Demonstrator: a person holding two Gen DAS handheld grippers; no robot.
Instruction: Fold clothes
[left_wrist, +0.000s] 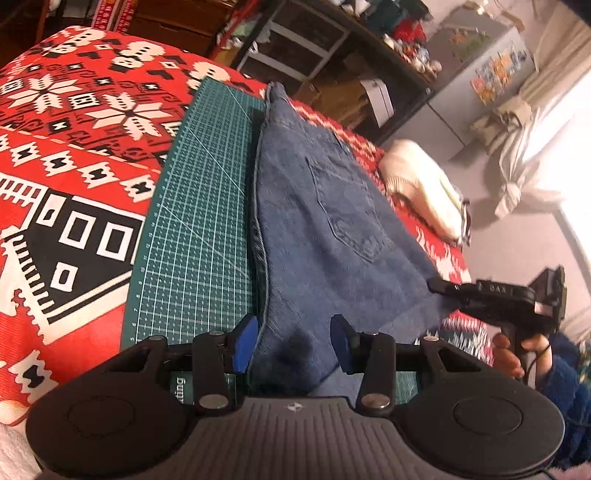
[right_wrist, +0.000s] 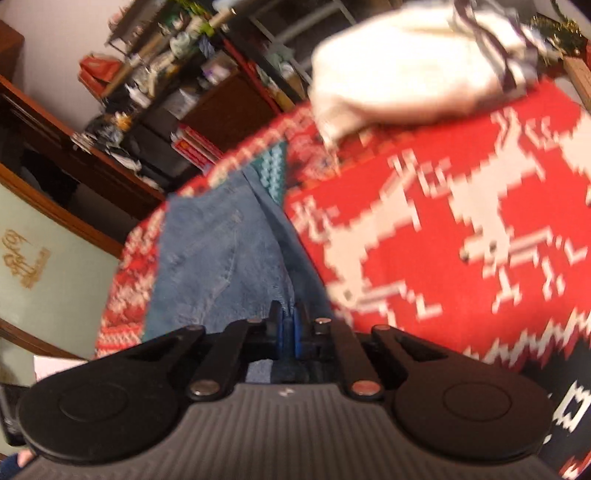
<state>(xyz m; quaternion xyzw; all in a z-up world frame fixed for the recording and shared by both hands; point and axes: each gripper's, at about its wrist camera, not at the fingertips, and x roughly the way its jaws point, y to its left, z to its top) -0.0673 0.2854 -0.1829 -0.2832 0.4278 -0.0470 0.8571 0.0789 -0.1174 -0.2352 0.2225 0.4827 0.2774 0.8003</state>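
Note:
Blue jeans (left_wrist: 325, 221) lie lengthwise on a green cutting mat (left_wrist: 199, 221), back pocket up. My left gripper (left_wrist: 293, 343) hovers at their near end. Its blue pads stand apart with flat denim between them, and neither pad visibly presses on it. My right gripper (left_wrist: 437, 285) comes in from the right, held by a hand (left_wrist: 517, 354), and is shut on the jeans' right edge. In the right wrist view, which is blurred, the right gripper (right_wrist: 290, 325) has its pads together, pinching a ridge of the jeans (right_wrist: 221, 251).
A red, white and black patterned blanket (left_wrist: 74, 147) covers the surface under the mat (right_wrist: 275, 170). A cream folded garment (left_wrist: 424, 184) lies on the blanket (right_wrist: 443, 221) beyond the jeans. Shelves and a grey cabinet (left_wrist: 480, 92) stand past the far edge.

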